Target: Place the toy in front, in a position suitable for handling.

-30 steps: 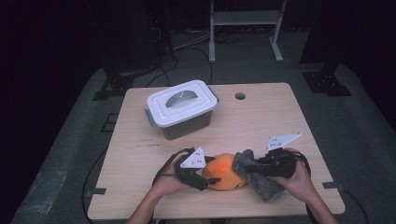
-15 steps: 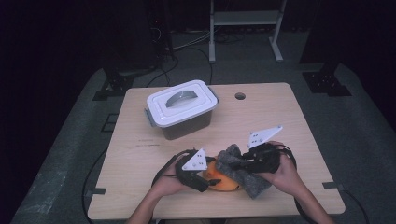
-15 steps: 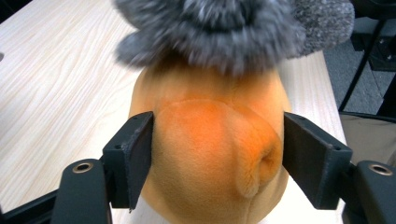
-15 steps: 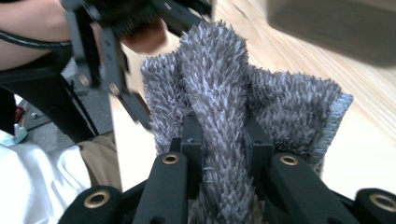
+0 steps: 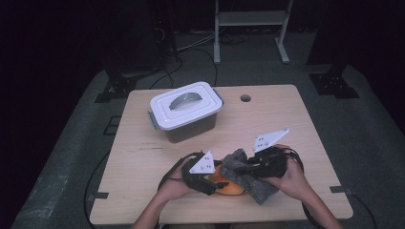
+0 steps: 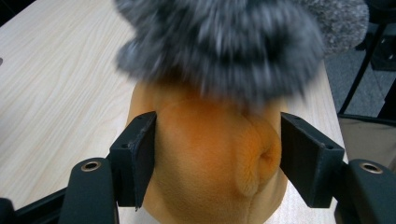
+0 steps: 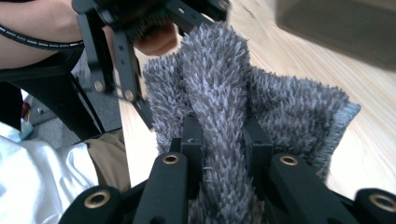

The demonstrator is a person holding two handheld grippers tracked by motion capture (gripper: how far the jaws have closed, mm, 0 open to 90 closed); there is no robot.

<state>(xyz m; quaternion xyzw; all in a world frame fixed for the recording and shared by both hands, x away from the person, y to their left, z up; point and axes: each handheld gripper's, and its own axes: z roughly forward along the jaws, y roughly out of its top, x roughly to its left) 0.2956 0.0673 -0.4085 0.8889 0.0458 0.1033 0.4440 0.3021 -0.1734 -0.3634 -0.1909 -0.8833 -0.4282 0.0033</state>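
Currently gripping an orange plush toy [image 6: 210, 158] between the jaws of the left gripper [image 5: 206, 175], both pads pressing its flanks (jaws just having been closing further), near the front edge of the wooden table [image 5: 143, 157]. Pinching a bunched fold of grey fuzzy cloth [image 7: 219, 88] tightly in the right gripper [image 5: 248, 168], draping it over the toy's top and touching it. Sitting well apart behind: a lidded plastic box [image 5: 185, 110].
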